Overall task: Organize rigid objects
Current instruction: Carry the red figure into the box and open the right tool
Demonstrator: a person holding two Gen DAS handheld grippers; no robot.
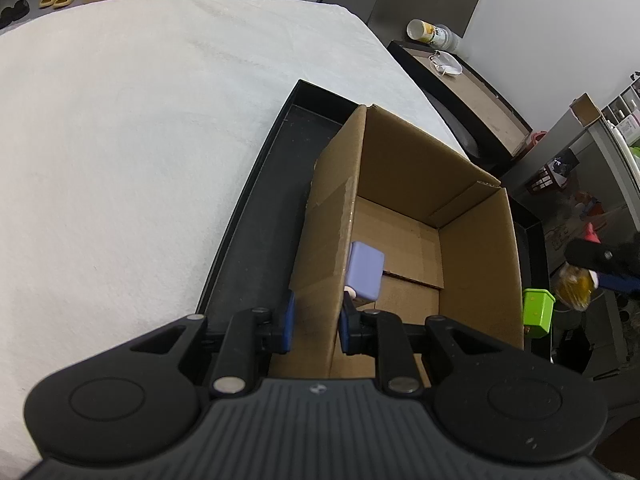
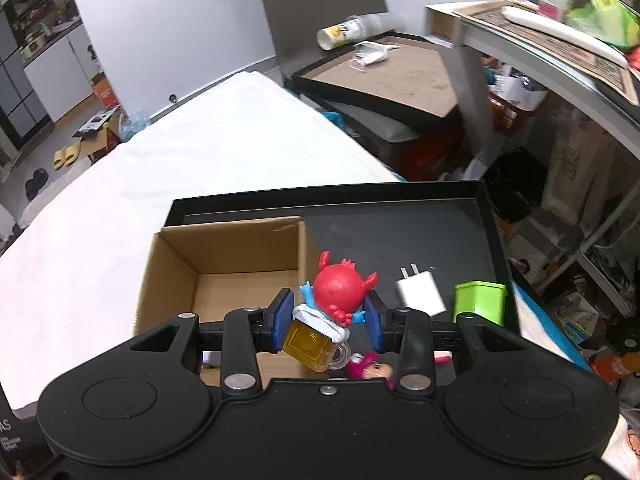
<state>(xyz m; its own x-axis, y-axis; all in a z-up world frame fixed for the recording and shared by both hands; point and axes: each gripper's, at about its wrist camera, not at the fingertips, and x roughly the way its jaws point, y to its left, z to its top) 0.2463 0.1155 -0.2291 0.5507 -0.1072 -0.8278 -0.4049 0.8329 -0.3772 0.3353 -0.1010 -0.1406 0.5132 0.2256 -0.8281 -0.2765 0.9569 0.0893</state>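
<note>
Crab figure [image 2: 340, 290], red with a blue body and a yellow mug base, sat pinched in the right gripper's [image 2: 329, 316] jaws just right of the cardboard box [image 2: 224, 264] on the black tray [image 2: 400, 220]. Leftmost, the left gripper [image 1: 316, 320] had its jaws clenched on the box's left wall. Right of the crab lay a white charger [image 2: 420, 292] and a green tin [image 2: 478, 302]. It looked light, hard and slick; the blocky mug seemed the safer hold.
</note>
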